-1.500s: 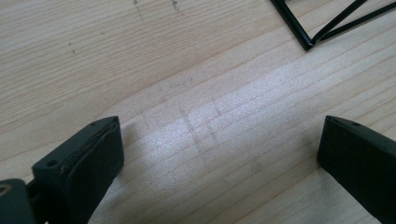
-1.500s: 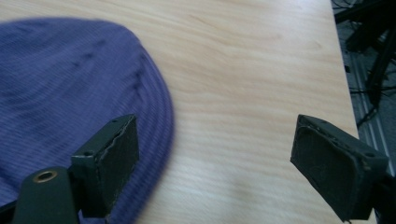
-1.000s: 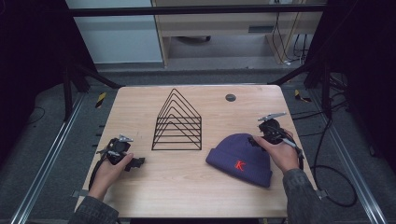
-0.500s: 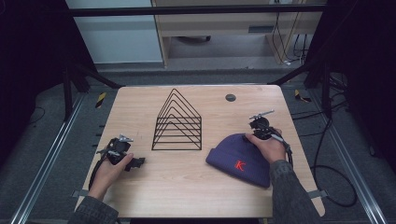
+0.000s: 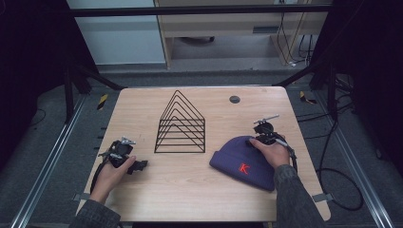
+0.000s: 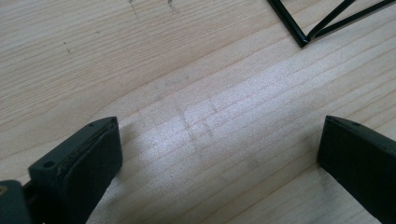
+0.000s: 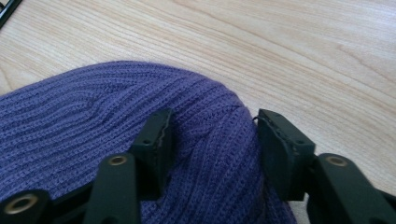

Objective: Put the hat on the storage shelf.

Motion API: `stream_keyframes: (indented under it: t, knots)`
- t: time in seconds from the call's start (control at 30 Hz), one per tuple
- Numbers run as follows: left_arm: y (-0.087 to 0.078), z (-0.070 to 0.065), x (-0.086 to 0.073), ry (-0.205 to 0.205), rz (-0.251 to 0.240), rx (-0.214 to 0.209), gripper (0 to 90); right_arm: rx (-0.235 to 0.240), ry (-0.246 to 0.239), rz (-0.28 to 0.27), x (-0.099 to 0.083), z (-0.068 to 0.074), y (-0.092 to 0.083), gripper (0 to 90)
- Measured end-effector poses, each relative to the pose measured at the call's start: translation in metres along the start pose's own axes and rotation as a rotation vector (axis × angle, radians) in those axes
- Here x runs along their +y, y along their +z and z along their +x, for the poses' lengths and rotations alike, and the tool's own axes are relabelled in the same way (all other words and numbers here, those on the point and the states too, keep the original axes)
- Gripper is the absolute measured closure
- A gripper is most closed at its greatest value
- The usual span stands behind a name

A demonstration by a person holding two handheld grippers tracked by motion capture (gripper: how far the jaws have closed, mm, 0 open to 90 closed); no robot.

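Right tool [image 7: 212, 140], jaws just now closing, straddles a raised fold at the rounded crown of the purple ribbed knit beanie [image 5: 242, 164] with a red letter on its cuff; both pads press into the knit, pinching it. The beanie lies on the right half of the light wooden worktop [image 5: 190, 190], just beside the black wire triangular file rack [image 5: 180, 126] standing at centre. Left tool [image 6: 219, 158], jaws spread wide over bare wood, rests near the worktop's left edge, well apart from the beanie.
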State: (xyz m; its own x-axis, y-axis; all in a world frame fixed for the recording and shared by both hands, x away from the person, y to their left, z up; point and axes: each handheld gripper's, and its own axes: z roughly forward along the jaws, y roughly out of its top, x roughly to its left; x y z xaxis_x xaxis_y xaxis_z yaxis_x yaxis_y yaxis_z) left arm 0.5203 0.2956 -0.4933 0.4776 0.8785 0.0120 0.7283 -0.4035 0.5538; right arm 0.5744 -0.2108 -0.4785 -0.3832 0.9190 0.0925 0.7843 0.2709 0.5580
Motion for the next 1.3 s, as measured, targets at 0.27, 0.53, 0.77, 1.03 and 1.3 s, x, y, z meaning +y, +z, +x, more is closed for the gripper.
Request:
stream_keyframes:
  t: [0.27,0.53,0.77,1.03,1.3]
  knots:
    - [0.000,-0.001,0.000,0.003,-0.003,0.002,0.0,0.035,-0.006,-0.011,-0.002,-0.001,-0.002,66.4]
    - [0.000,-0.001,0.000,0.003,-0.002,-0.002,0.0,0.061,-0.019,-0.023,-0.003,-0.003,-0.007,77.1]
    - [0.000,-0.001,0.000,0.003,-0.002,-0.003,0.0,0.065,-0.063,-0.041,-0.004,0.004,-0.018,78.6]
    - [0.000,0.000,0.001,0.006,0.008,-0.005,0.0,0.077,-0.139,-0.139,-0.008,0.019,-0.054,78.9]
    - [-0.004,0.001,0.004,0.036,-0.026,0.020,3.9,0.105,-0.195,-0.248,-0.016,0.040,-0.099,78.9]
